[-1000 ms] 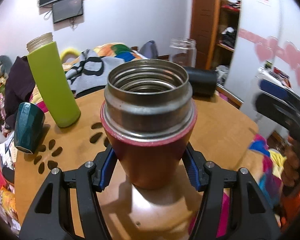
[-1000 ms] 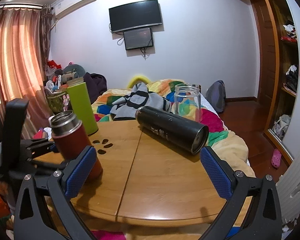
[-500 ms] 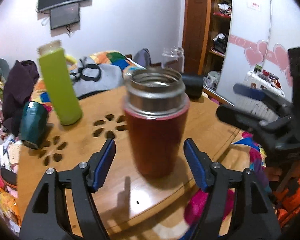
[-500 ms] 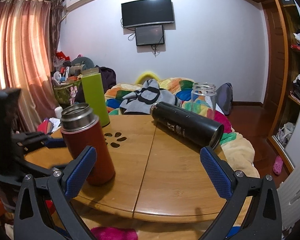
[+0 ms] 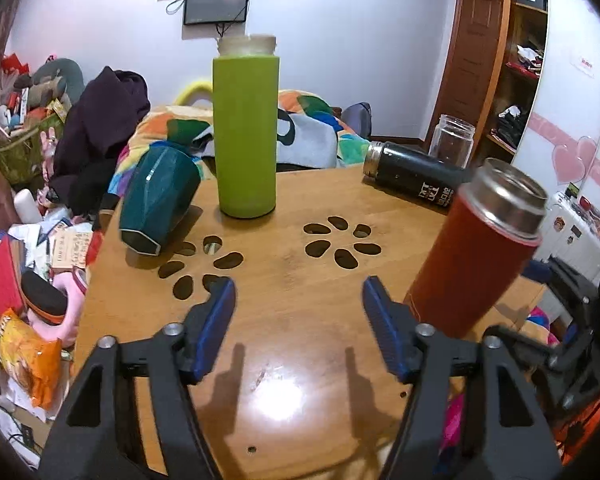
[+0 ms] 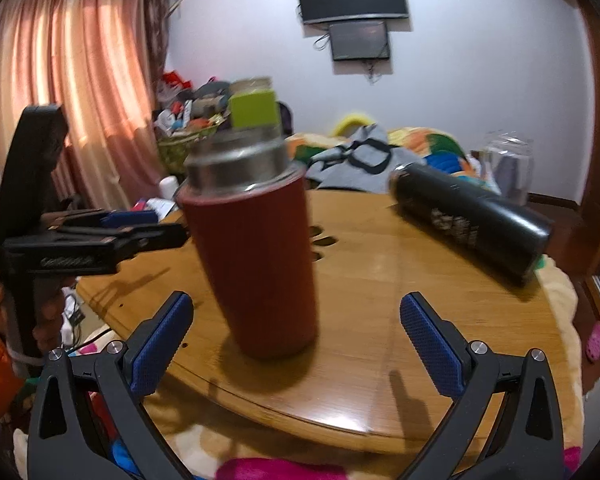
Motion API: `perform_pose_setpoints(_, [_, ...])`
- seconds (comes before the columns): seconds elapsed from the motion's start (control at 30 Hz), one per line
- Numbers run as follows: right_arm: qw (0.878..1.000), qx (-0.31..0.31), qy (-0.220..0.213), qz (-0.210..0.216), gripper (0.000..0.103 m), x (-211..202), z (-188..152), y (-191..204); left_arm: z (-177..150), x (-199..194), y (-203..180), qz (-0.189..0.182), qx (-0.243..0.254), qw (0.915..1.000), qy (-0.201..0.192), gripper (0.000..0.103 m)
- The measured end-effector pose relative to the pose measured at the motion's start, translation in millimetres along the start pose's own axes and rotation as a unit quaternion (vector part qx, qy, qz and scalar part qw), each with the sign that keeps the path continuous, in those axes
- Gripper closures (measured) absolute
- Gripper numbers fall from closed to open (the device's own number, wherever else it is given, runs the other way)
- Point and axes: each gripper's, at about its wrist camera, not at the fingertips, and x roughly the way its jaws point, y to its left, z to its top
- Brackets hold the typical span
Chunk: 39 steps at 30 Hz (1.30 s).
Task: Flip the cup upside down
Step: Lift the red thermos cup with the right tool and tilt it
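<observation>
A red cup with a steel rim (image 5: pixel 476 248) stands upright, mouth up, on the round wooden table (image 5: pixel 300 360). It also shows in the right wrist view (image 6: pixel 256 252), just ahead of my open, empty right gripper (image 6: pixel 296 344). My left gripper (image 5: pixel 298 324) is open and empty, with the red cup off to its right. The left gripper shows at the left of the right wrist view (image 6: pixel 100 236).
A tall green bottle (image 5: pixel 246 128) stands at the table's back. A dark teal cup (image 5: pixel 156 200) lies on its side at the left edge. A black flask (image 5: pixel 412 180) lies at the back right, by a glass jar (image 5: pixel 452 140). Clutter surrounds the table.
My left gripper let go of the red cup, opened and swung left, leaving the cup at its right. My right gripper moved in close in front of the cup.
</observation>
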Motion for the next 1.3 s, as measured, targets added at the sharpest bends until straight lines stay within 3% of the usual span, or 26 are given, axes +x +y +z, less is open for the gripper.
perform_pose_setpoints(0.13, [1.0,-0.004,0.019,0.025,0.015,19.8,2.8,3.2,2.5,7.4,-4.0,-0.006,0.006,0.9999,-0.006,0.058])
perform_pose_setpoints(0.27, [0.999,-0.002,0.044,0.03,0.04,39.0,2.6,4.5,4.5,12.2,-6.3,-0.016,0.009,0.9998,-0.011,0.069])
perform_pose_setpoints(0.3, [0.999,-0.002,0.045,0.029,0.042,40.3,2.3,4.2,6.2,14.6,-7.3,-0.02,0.01,0.9997,-0.011,0.072])
perform_pose_setpoints(0.6, [0.998,-0.046,0.041,0.007,0.044,31.8,2.0,9.8,16.9,27.5,-19.7,-0.055,0.03,0.998,-0.015,0.09])
perform_pose_setpoints(0.87, [0.994,-0.092,0.056,0.008,0.044,28.1,1.0,13.6,23.3,37.6,-39.0,-0.079,0.072,0.9943,-0.003,0.09])
perform_pose_setpoints(1.3, [0.988,-0.13,0.088,0.007,0.044,29.5,12.8,16.8,17.7,40.2,-26.9,-0.09,0.053,0.9944,0.018,0.09])
